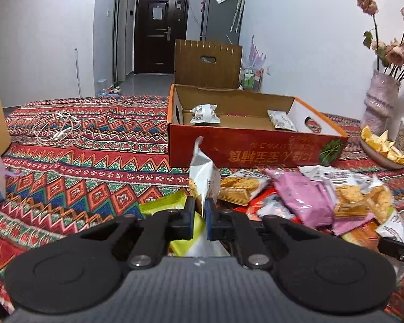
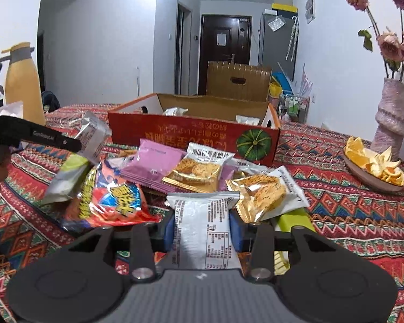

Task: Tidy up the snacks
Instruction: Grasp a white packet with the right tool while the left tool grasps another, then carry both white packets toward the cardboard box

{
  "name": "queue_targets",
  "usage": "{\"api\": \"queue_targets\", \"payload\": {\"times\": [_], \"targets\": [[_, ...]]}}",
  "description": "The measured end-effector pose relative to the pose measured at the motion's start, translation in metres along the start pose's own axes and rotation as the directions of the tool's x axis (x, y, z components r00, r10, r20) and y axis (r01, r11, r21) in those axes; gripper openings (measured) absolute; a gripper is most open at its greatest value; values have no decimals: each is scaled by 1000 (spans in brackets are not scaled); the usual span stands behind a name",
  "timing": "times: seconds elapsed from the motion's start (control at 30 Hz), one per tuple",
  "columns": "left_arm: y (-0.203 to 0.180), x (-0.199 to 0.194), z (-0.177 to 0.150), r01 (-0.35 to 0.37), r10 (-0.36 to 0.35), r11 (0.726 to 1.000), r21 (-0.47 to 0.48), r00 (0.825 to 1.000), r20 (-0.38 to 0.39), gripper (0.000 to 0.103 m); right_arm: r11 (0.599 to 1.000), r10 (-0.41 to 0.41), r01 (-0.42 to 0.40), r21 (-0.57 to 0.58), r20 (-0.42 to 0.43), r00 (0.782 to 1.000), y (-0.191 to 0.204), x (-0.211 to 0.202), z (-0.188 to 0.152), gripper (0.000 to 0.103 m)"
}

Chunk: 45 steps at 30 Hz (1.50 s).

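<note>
My left gripper (image 1: 199, 210) is shut on a white snack packet (image 1: 203, 177) that stands upright between the pads, lifted above the pile; it also shows in the right wrist view (image 2: 93, 137). My right gripper (image 2: 202, 232) has its pads on either side of a white snack packet (image 2: 204, 226) lying at the near edge of the pile; the pads touch its sides. A heap of snack packets (image 2: 175, 172) lies on the patterned cloth in front of an open red cardboard box (image 1: 245, 145), which holds two white packets (image 1: 204, 113).
A vase of dried roses (image 2: 390, 118) and a plate of orange slices (image 2: 374, 164) stand at the right. A yellow flask (image 2: 23, 86) stands at the left. White earphones (image 1: 54, 127) lie on the cloth at left. A brown box (image 1: 207, 63) stands behind the red one.
</note>
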<state>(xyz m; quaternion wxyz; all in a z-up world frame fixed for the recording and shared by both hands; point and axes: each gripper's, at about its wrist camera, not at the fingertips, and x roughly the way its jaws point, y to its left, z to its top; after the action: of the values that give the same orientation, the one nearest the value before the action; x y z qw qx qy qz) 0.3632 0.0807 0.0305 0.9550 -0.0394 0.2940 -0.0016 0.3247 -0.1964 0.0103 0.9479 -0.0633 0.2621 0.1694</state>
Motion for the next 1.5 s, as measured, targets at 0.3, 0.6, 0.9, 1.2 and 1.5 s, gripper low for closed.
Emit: {"api": "queue_targets", "payload": {"times": [0.3,0.6,0.9,1.2,1.5], "targets": [[-11,-84,-28,43,-41,999,-31,998,45,7,1000,8,-8,3,65,998,9,-52,-3,39],[-29,-165,-66,68,-65,997,-28,993,94,7,1000,29,-29,-4,147,989,19,-116,-15,39],[-39,-209,-94,54,-50,998,-30,991,121,7,999,52,-52,-5,189,981,25,-158,-33,39],[-42,-213,-91,55,-52,998,-23,989,136,7,999,49,-51,5,209,977,23,-167,-35,39],[-42,-197,-67,77,-72,997,-25,987,146,7,999,50,-51,3,212,976,17,-153,-17,39]]}}
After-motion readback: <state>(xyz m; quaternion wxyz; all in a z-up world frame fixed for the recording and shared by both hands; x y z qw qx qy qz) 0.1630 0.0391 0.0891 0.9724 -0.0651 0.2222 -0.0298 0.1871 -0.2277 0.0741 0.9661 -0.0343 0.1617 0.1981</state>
